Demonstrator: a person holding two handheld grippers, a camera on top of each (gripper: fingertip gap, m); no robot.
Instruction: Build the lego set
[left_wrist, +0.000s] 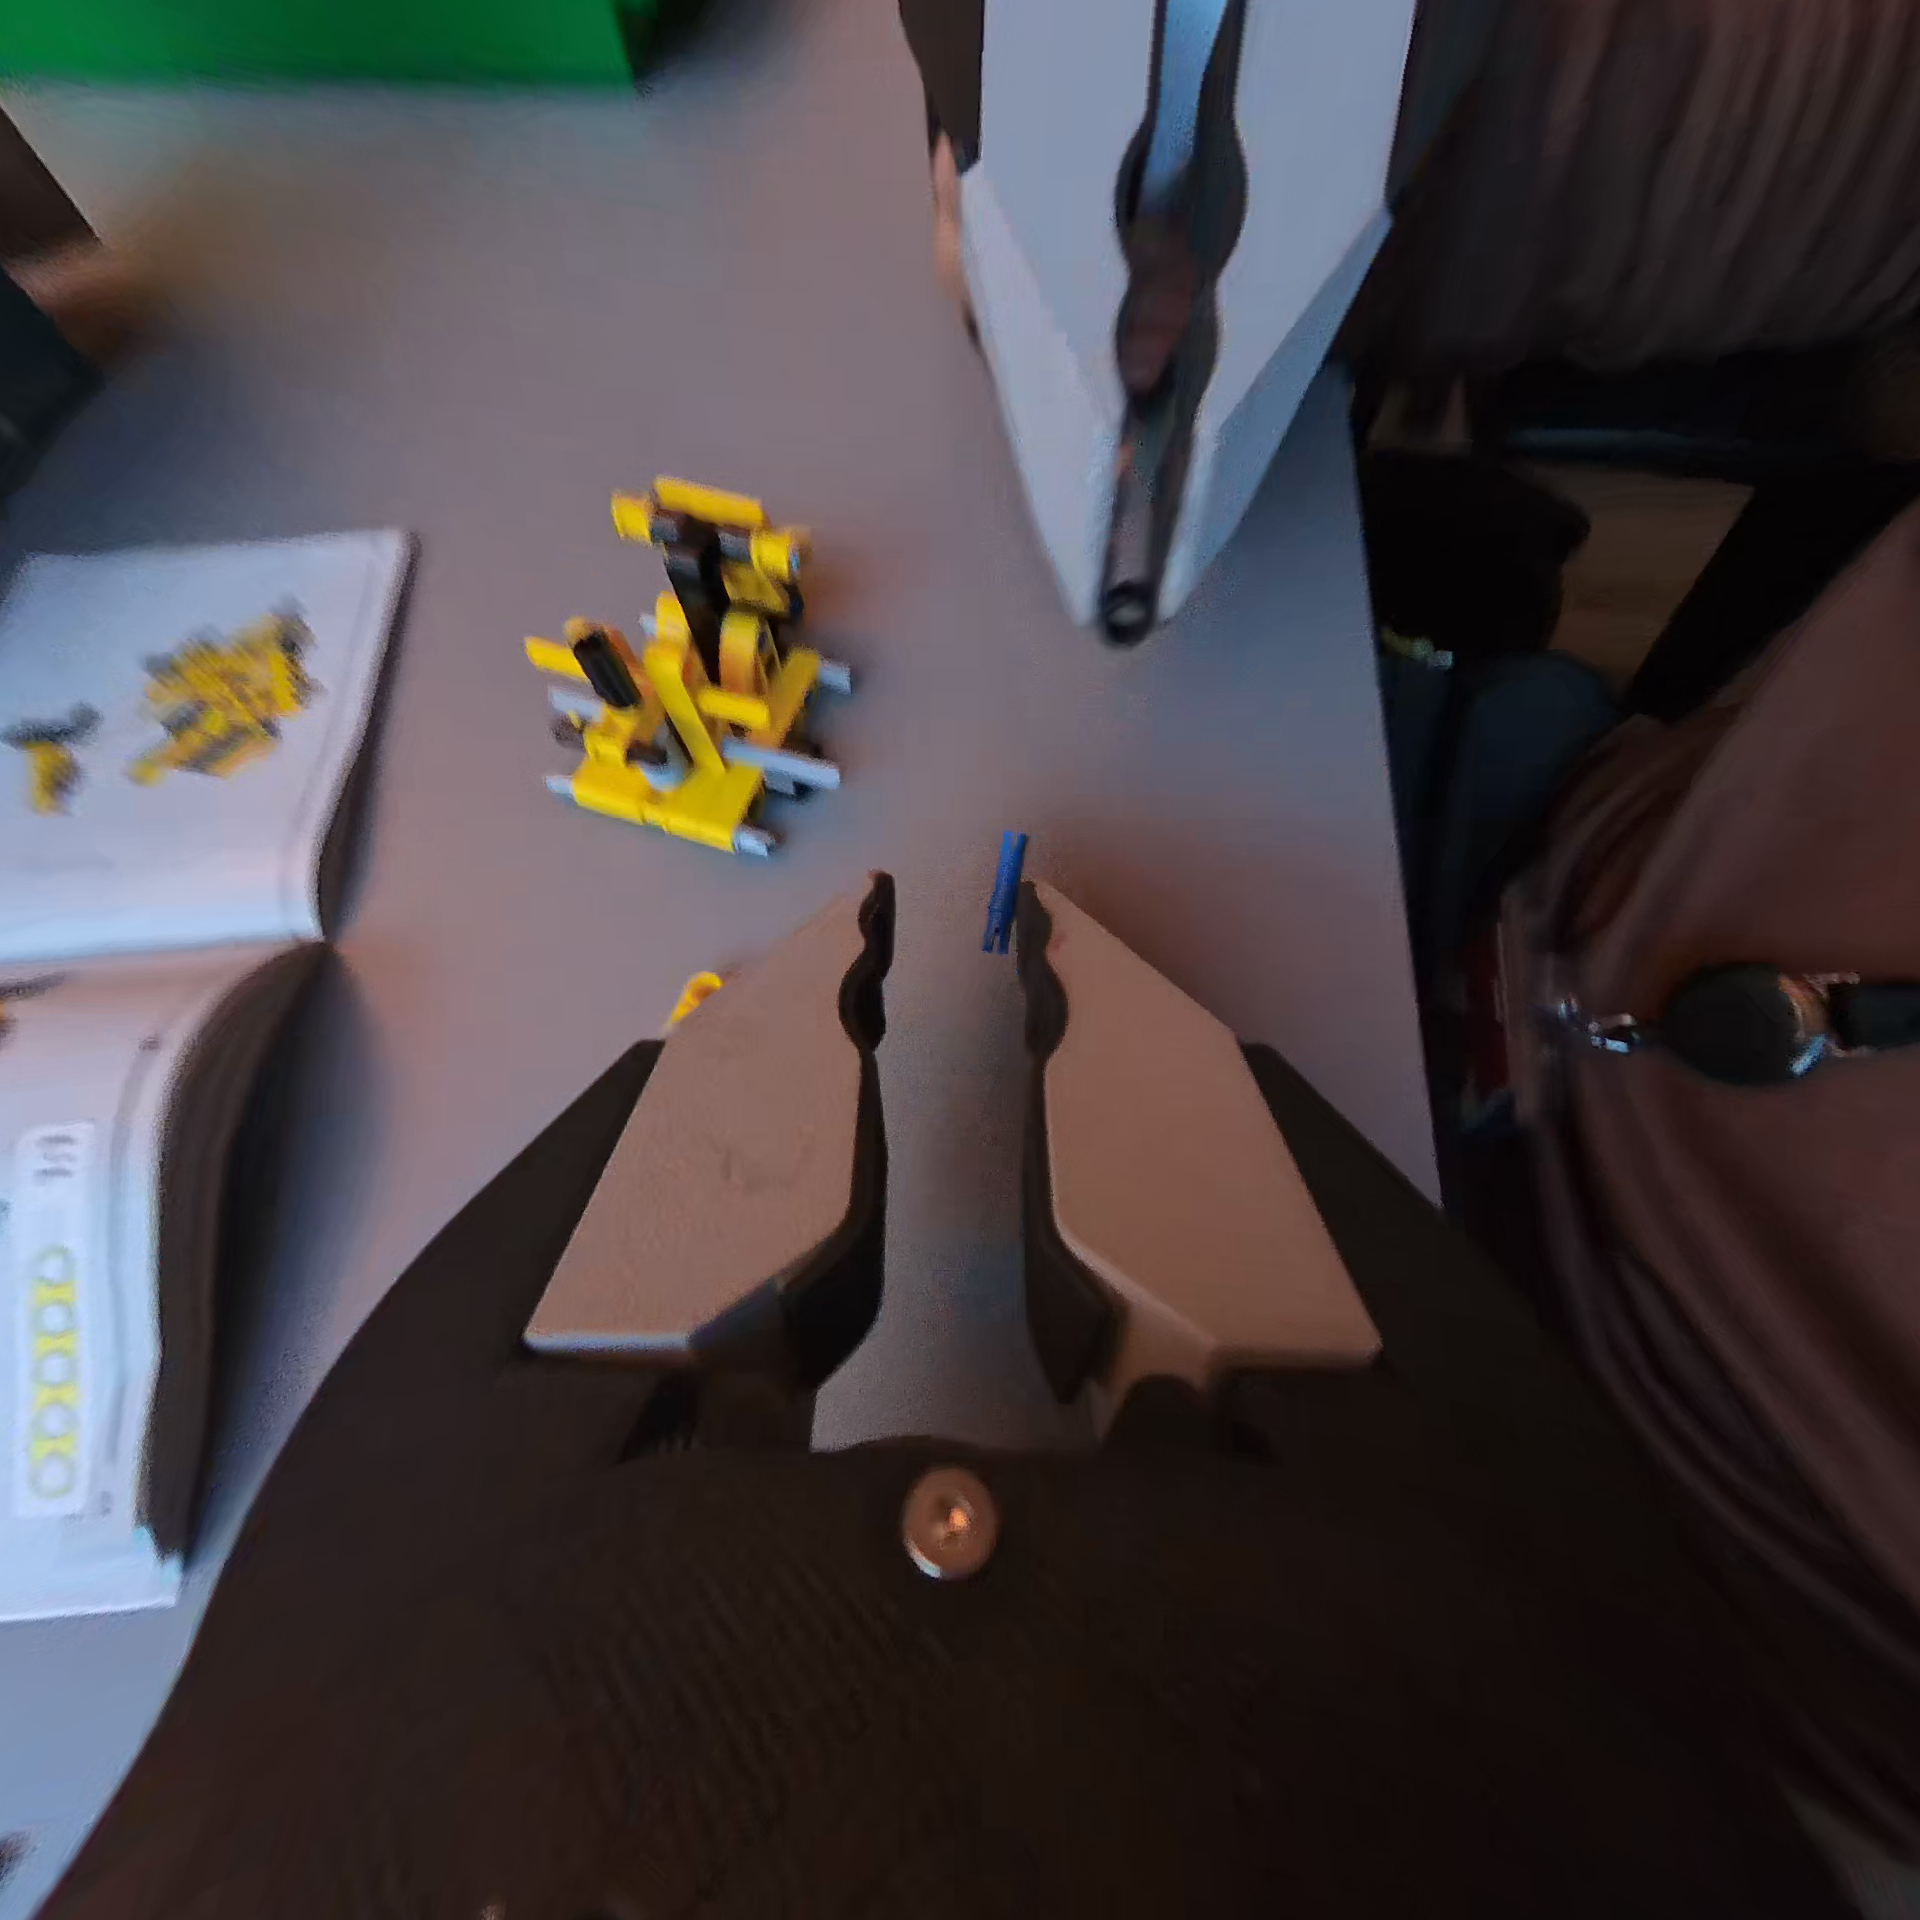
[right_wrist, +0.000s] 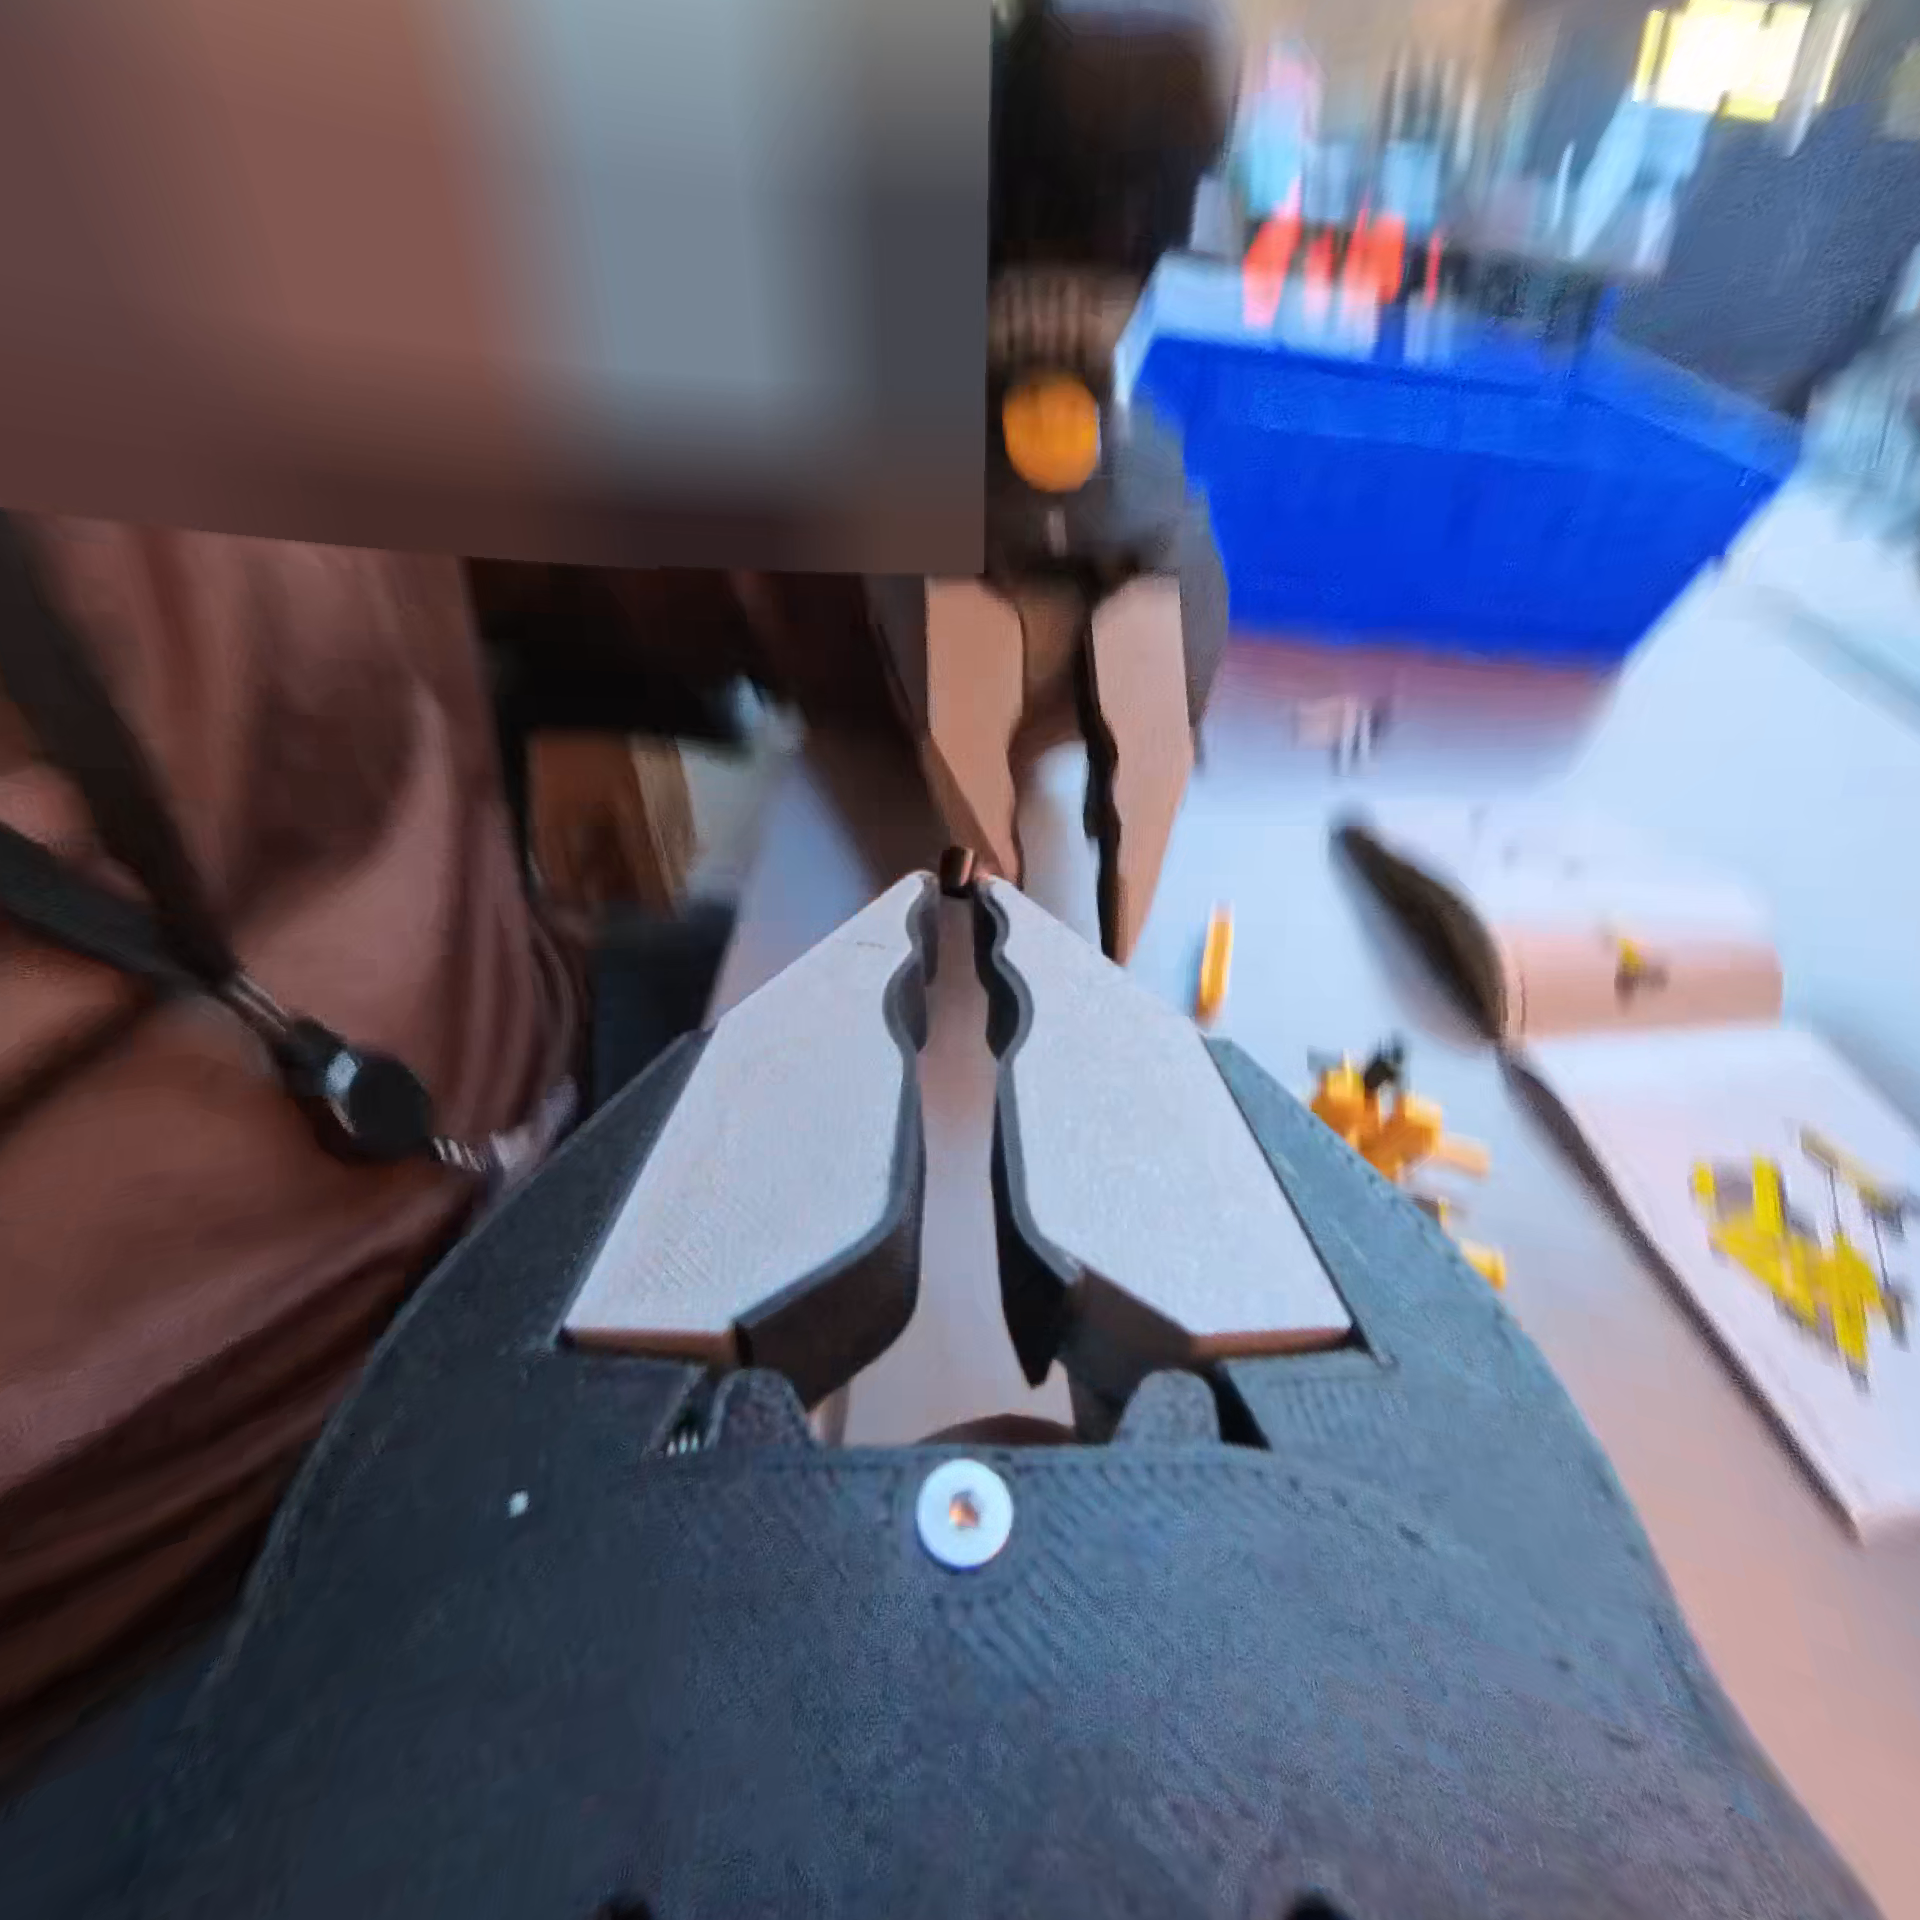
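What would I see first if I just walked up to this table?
First, the bright yellow lego model standing in the middle of the grey table, with the open instruction booklet to its left. Then a little blue pin lying by the tip of the open left tool. The right tool pinches a small dark piece.

The right gripper (right_wrist: 958, 883) pinches a small dark piece (right_wrist: 954, 864) at its fingertips; beyond, the left gripper (right_wrist: 1081, 831) hangs over the worktop (right_wrist: 1299, 935) near yellow lego parts (right_wrist: 1387, 1127)
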